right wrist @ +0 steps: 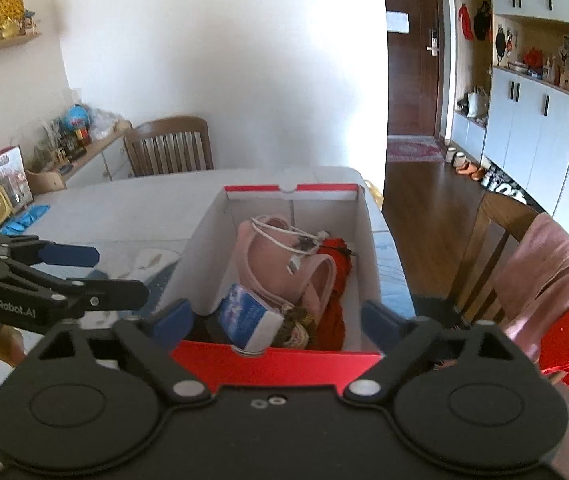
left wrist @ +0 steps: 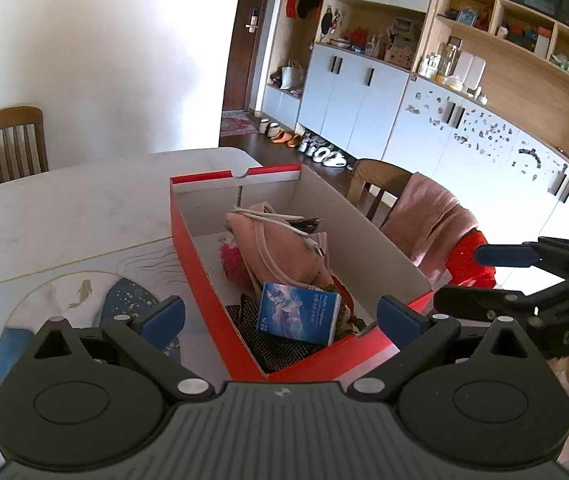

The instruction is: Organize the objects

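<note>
The open red-and-white cardboard box (right wrist: 292, 360) holds a pink fabric bag (right wrist: 280, 264) and blue booklet (right wrist: 250, 318). Just before it, the left gripper (left wrist: 280, 314) and right gripper (right wrist: 278, 322) gape empty.

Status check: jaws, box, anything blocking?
Left gripper and right gripper: jaws wide, empty. Red box on table, holding pink bag, blue packet. Nothing blocking.

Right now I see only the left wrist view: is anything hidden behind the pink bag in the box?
Observer: Yes, a red fabric item lies between the pink bag and the box's right wall.
Operator: Anything loose on the table?
Observer: Something blue and crumpled lies by the table's left edge.
Operator: And the right gripper?
Observer: The right gripper is open and empty, aimed at the box's near end.
</note>
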The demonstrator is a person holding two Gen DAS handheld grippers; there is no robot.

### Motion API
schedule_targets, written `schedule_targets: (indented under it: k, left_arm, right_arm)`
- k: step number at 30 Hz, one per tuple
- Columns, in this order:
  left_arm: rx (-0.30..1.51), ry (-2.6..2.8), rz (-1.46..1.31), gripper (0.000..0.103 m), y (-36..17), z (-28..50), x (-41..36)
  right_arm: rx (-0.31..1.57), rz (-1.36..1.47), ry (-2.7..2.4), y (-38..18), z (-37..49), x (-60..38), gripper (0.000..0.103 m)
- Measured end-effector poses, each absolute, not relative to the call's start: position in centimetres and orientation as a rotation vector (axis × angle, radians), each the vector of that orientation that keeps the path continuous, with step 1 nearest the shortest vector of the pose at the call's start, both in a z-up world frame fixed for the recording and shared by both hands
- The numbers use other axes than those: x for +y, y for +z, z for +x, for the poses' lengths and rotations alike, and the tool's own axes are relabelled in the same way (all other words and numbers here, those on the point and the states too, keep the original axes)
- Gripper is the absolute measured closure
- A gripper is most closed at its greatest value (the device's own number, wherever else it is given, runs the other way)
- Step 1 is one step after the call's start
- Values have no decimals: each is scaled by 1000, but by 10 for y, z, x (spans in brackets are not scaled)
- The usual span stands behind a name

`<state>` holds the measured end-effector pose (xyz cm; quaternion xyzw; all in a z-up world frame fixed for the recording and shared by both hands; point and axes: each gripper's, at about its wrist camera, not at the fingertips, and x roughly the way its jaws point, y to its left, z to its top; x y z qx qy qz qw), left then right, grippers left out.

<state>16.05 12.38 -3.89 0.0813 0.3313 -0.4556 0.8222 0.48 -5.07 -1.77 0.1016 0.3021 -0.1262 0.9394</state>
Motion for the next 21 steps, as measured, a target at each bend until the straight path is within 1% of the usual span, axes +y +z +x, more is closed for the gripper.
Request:
schedule_targets:
  k: [21]
  left_arm:
    - [642,-971,173,0,-36,142,147]
  right_arm:
    - [601,193,-280,-21,-3,-24,1]
